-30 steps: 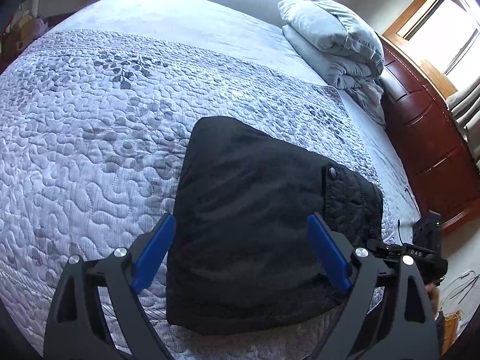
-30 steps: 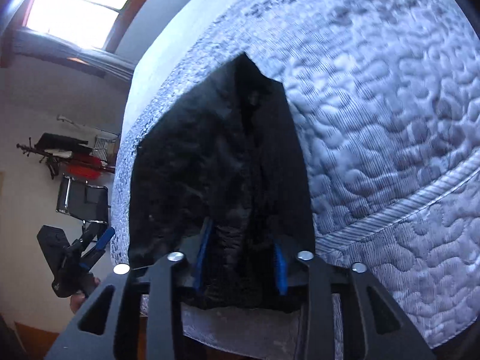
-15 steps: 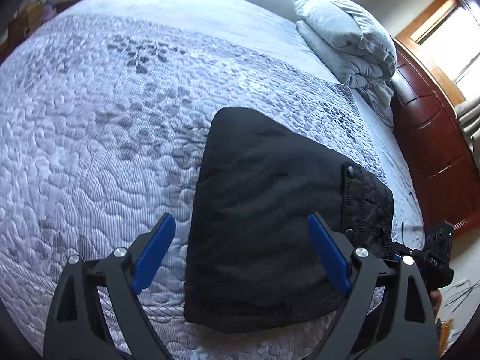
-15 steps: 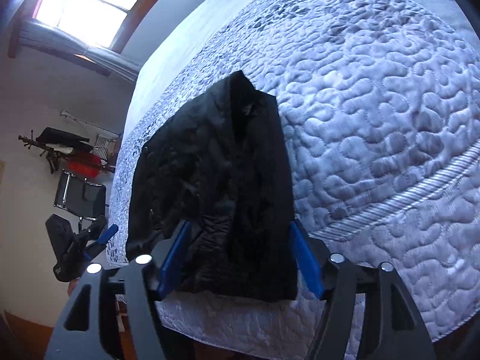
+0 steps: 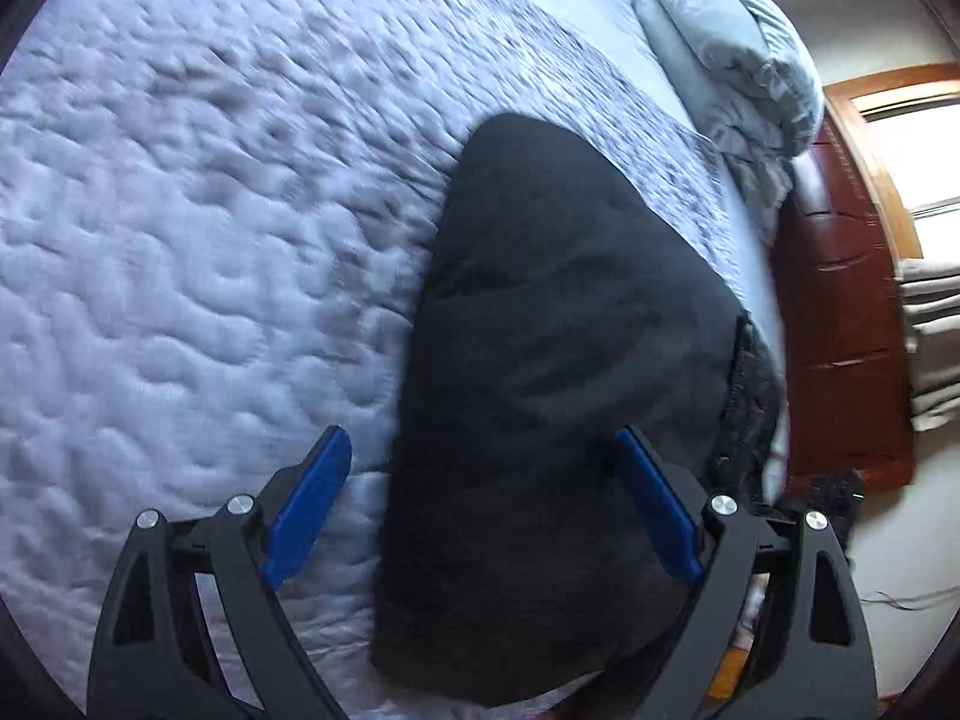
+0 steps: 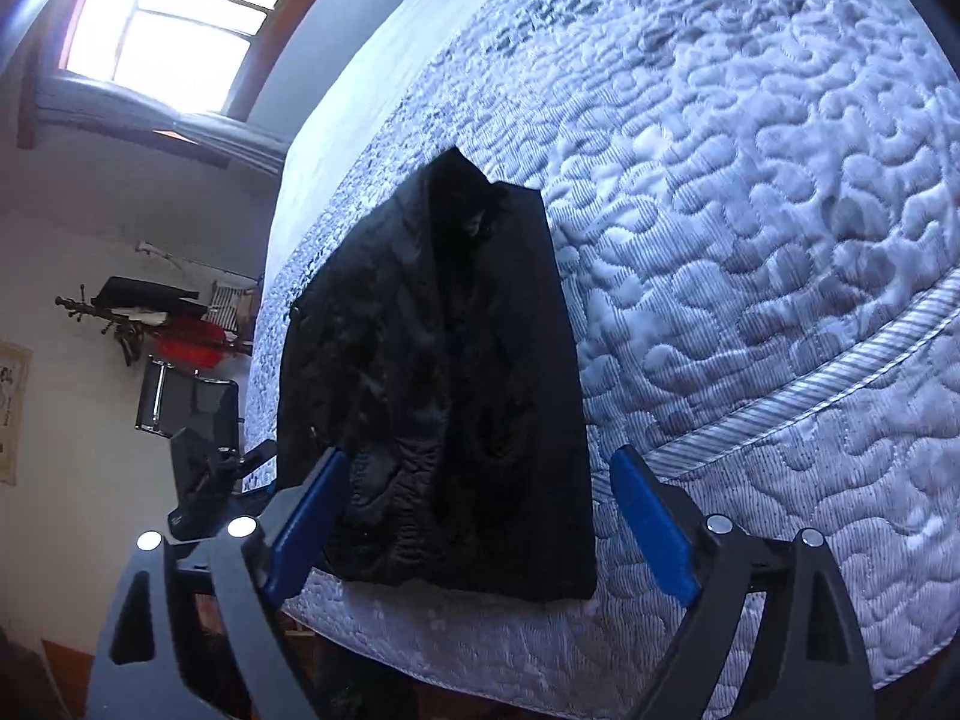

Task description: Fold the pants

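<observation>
Left wrist: pillows (image 5: 738, 54) past folded pants (image 5: 558, 390); right wrist: window (image 6: 162, 24).

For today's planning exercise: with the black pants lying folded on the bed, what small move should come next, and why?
Probably lift both tongs away. The pants lie in a compact bundle on the quilt; the right tongs have just been opening, the left tongs gape wide, nothing gripped.

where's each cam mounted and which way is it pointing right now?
Left wrist: on the left gripper, angled down at the black pants on the quilt, pillows beyond; own open blue fingers show.
Right wrist: on the right gripper, angled down at the pants from the bed's edge, window behind; jaws just opened, gripping nothing.
Shared: pants, quilt.
</observation>
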`<state>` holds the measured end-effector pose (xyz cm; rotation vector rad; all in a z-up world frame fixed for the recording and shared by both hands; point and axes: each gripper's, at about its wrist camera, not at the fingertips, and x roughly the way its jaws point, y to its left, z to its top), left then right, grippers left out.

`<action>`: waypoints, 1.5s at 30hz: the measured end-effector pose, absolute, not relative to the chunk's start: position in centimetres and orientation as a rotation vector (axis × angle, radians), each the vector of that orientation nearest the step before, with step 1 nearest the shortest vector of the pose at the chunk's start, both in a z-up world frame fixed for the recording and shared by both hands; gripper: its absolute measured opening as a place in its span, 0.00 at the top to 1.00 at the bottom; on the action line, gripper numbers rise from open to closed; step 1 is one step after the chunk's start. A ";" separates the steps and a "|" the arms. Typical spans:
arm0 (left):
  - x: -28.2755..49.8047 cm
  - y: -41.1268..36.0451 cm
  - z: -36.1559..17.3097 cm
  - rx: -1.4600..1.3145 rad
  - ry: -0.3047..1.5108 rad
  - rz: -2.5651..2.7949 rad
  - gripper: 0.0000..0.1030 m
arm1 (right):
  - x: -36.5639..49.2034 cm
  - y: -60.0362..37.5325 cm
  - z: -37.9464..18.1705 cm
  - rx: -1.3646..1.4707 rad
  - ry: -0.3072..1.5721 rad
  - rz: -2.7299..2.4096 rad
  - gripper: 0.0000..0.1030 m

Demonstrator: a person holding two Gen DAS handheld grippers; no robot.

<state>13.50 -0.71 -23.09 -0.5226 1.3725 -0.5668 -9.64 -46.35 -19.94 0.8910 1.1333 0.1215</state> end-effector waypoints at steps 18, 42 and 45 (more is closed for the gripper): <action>12.7 -1.9 -26.2 -0.781 1.450 -0.652 0.05 | -5.0 -45.6 -26.4 1.002 1.240 0.237 0.03; 12.2 -2.4 -23.5 -0.761 1.321 -0.630 0.62 | -0.9 -38.8 -19.6 0.758 1.132 0.307 0.56; 12.1 -1.3 -23.1 -0.795 1.273 -0.629 0.64 | -0.5 -38.0 -18.8 0.735 1.103 0.336 0.57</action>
